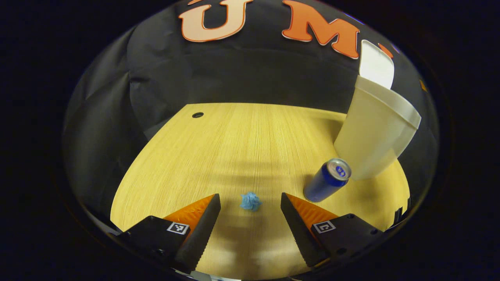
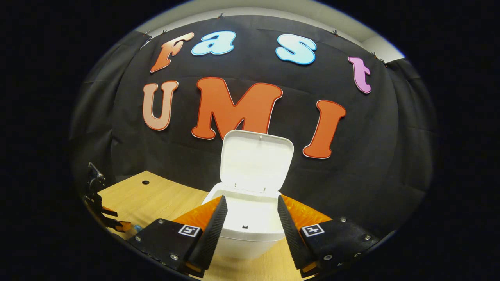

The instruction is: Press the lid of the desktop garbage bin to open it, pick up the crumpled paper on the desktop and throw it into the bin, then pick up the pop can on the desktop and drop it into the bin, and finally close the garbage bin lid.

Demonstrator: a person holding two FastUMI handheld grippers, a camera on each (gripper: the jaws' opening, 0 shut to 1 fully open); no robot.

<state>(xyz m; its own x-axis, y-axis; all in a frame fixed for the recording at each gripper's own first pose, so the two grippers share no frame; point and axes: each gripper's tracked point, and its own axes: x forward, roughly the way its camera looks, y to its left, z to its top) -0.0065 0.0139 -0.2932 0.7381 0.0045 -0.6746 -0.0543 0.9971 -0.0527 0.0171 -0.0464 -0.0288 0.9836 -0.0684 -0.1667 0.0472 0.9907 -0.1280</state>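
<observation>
Left gripper view: the left claw (image 1: 250,218) is held above the table (image 1: 218,156), tilted down toward it, with its two fingers spread wide apart and nothing between them touched. The crumpled paper (image 1: 250,201), a small blue ball, is seen lying on the table in the gap between the fingertips, just ahead of them. The pop can (image 1: 327,179), blue with a silver top, is set upright on the table at about 2 o'clock from the paper, just beside the foot of the white garbage bin (image 1: 371,136). The bin is placed at 2 o'clock in this view, and its lid (image 1: 375,64) is raised. A small round hole (image 1: 197,115) is noted in the table at 11 o'clock.

Right gripper view: the right claw (image 2: 249,224) is held level and pointed straight at the garbage bin (image 2: 250,230), its fingers parted and gripping nothing. The bin's open mouth is framed between the fingertips, and the lid (image 2: 256,162) is stood upright behind it at 12 o'clock. Part of the other gripper (image 2: 102,212) is visible at 9 o'clock, near the table's (image 2: 156,199) edge.
</observation>
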